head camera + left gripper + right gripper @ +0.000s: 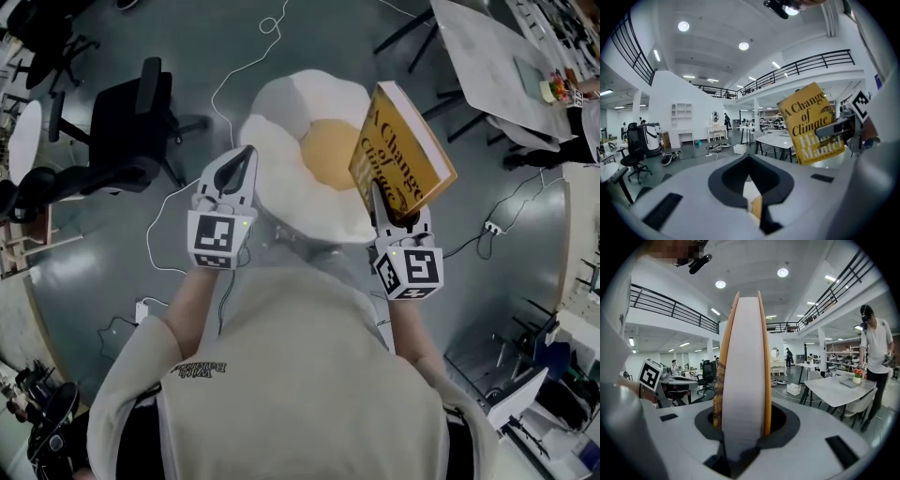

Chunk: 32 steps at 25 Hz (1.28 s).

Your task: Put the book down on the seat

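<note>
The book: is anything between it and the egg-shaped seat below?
Nothing visible. The book, in the right hand-held gripper, hangs over the right side of the seat; the left hand-held gripper is at its left edge.

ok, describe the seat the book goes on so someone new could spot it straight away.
On the grey floor, right in front of the person, is a low seat. It looks like a fried egg: wavy white edge, orange yolk in the middle, unlike the black office chair on its left.
</note>
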{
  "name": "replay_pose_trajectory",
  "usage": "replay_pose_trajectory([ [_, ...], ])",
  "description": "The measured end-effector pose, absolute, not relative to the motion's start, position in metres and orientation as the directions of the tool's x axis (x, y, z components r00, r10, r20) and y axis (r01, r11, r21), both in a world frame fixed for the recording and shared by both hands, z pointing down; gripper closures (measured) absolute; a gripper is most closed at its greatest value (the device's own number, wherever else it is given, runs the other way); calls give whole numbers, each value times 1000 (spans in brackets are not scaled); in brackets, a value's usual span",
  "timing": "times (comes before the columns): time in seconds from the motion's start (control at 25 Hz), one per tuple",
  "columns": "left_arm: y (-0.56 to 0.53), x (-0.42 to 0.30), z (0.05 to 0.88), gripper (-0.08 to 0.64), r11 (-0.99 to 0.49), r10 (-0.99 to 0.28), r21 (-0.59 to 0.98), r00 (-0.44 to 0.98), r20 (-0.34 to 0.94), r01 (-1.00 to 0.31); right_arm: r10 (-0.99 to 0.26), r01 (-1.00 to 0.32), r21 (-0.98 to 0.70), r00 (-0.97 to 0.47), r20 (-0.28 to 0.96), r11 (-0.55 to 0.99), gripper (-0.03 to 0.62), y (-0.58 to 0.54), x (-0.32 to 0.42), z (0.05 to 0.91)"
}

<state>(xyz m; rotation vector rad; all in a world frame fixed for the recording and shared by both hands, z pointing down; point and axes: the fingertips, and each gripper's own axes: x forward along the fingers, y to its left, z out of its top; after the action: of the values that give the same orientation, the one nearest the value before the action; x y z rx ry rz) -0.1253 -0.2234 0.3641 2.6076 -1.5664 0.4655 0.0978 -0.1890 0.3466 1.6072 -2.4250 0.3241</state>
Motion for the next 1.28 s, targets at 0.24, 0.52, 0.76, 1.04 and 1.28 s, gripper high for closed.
replay_pose_trajectory([
  [0.24,-227,-109,364,551,-453,-860,-84,410,303,-888,-861,-904,-53,-421,286,424,448,-205,107,345],
  [0.52,-227,-96,360,551,-401,-880,-77,360,309,-913,-828,-872,-43,-478,292,488,448,-219,116,351],
  [0.76,-227,-90,378,551,-401,-870,-68,357,339,-914,-790,-850,-57,-510,339,524,448,-224,112,375],
  [1.04,-234,-106,410,551,-383,-862,-37,343,374,-923,-766,-844,-52,-508,395,533,448,-244,90,421],
  [1.28,-261,-132,442,551,-337,-868,-10,307,390,-941,-780,-861,-32,-476,406,508,448,-276,67,471],
])
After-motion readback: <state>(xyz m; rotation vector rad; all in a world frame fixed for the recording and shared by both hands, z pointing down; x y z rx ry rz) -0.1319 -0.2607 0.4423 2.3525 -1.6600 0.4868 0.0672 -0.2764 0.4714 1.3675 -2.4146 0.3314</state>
